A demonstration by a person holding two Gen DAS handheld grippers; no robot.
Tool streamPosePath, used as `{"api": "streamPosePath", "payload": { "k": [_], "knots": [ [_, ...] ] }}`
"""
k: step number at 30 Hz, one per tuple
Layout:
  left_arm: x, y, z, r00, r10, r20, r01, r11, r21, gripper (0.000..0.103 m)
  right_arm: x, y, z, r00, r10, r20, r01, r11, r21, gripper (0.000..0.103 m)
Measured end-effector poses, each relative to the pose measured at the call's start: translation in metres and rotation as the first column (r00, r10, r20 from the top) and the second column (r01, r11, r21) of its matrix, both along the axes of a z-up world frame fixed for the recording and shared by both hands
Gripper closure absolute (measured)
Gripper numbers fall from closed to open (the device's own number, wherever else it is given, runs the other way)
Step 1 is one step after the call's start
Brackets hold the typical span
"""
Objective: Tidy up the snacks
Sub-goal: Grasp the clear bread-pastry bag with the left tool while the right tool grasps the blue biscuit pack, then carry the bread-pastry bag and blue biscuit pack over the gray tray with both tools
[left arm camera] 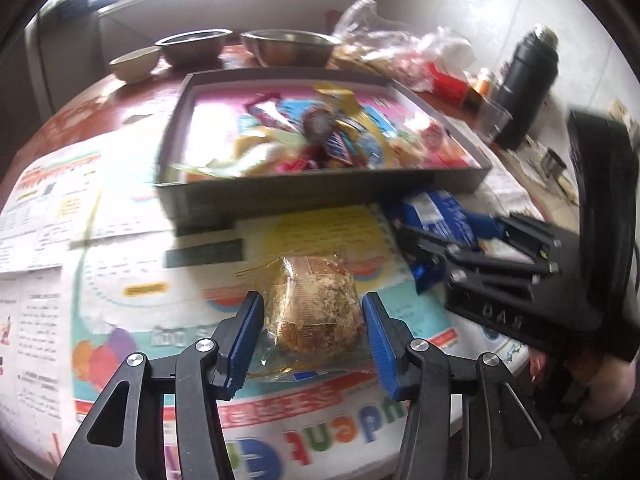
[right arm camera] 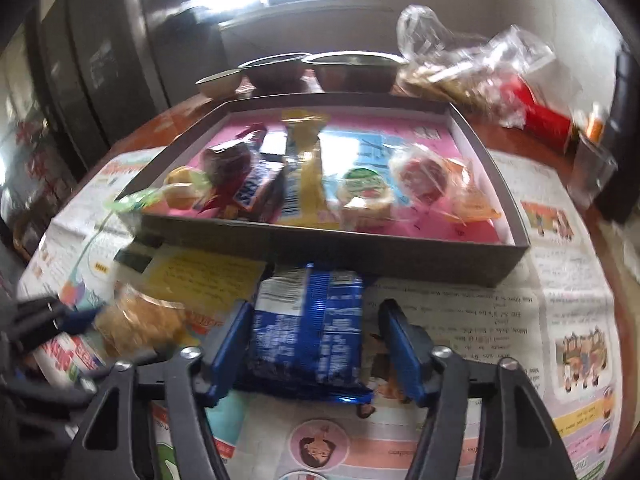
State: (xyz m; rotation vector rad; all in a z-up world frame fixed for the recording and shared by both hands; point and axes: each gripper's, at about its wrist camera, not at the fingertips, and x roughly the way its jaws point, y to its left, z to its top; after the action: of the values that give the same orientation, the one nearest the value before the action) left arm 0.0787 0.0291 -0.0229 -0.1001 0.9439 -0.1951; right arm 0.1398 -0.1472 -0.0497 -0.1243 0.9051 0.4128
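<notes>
**Ana:** Newspaper (left arm camera: 48,216) covers the round table, and at the far edge, from left, sit a small pale bowl (left arm camera: 135,62) and two steel bowls (left arm camera: 194,45).

**Ben:** And the middle?

**Ana:** A shallow grey box (left arm camera: 320,194) with a pink floor holds the snacks already gathered: candy bars, a yellow wrapper, round sweets in clear wrap. Its front wall faces both cameras.

**Ben:** What about the left gripper (left arm camera: 314,334)?

**Ana:** Its blue pads stand apart on either side of a crumbly cake in clear wrap (left arm camera: 316,312), which lies on the paper in front of the box. The right pad looks clear of the wrap; on the left I cannot tell whether it touches.

**Ben:** And to the right?

**Ana:** The right gripper (right arm camera: 316,350) straddles a blue snack packet (right arm camera: 308,328) lying just before the box wall. The left pad is at the packet's edge, the right pad stands off with a gap. So it is open, not clamped.

**Ben:** Further right?

**Ana:** Crumpled plastic bags (left arm camera: 384,40) with a red pack, then a black flask (left arm camera: 528,80) by the wall.
</notes>
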Motion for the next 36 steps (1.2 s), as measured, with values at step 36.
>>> {"api": "streamPosePath", "payload": {
  "k": [36],
  "knots": [
    [0.076,0.006,0.038,0.987,0.097,0.126,-0.093,0.995,-0.035,0.050,0.032,-0.029,0.056,0.985,-0.070,0.159,0.047,0.988,0.146,0.053]
  ]
}}
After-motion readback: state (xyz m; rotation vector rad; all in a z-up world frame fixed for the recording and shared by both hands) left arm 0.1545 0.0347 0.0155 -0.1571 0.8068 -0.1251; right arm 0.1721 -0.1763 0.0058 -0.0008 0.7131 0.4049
